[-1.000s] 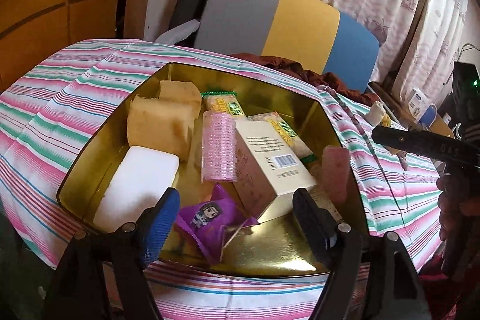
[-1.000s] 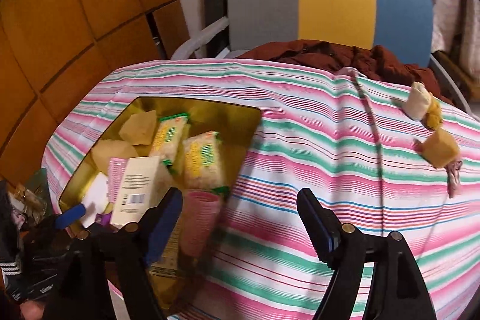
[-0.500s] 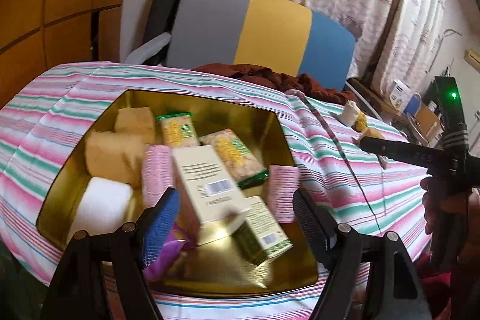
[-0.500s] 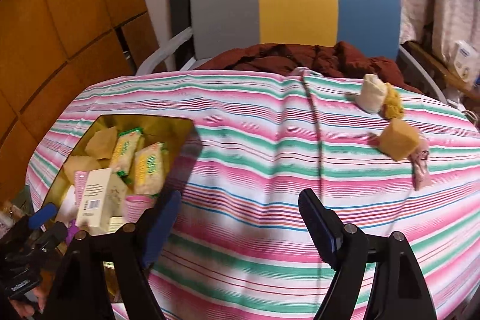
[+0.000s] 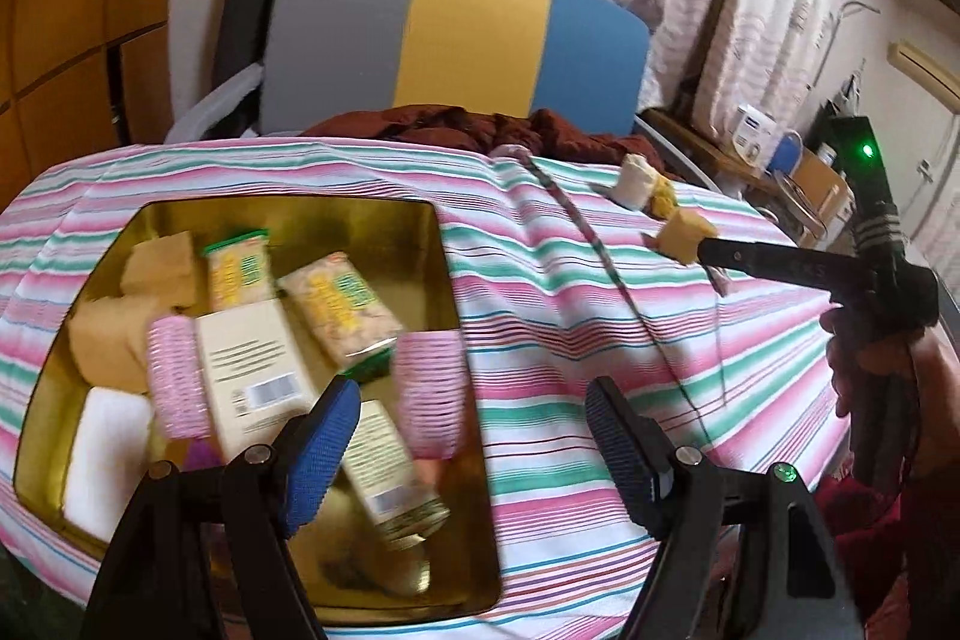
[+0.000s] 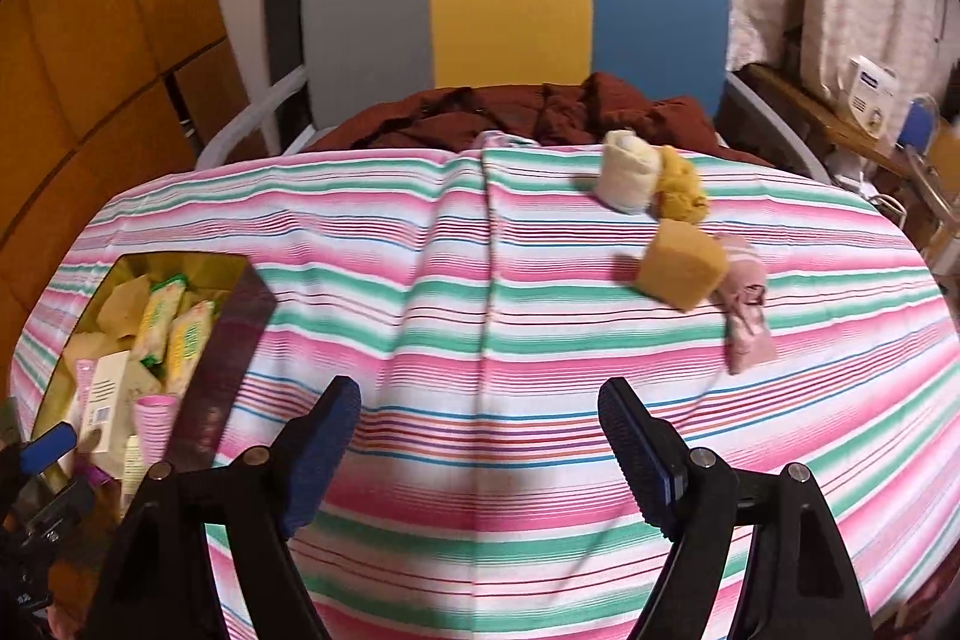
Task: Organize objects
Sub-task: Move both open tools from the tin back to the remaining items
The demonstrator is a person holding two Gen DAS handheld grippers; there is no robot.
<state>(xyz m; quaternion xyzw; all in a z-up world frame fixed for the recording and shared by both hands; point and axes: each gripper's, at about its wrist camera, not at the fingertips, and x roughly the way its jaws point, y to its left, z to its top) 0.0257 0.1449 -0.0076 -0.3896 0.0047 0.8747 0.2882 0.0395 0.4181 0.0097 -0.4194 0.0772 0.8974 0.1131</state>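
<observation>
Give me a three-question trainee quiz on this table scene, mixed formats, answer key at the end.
1. True or false: the tan sponge cube lies inside the gold metal tin.
2. Multiple choice: the right gripper is A) shut on a sponge, B) open with nothing between its fingers, C) out of view.
3. Fill in: the rolled cream cloth touches a mustard-yellow ____ on the striped tablecloth.

Key: 1 false, it lies on the cloth, well apart from the tin. 2 B. 3 fuzzy clump, possibly a sponge.
</observation>
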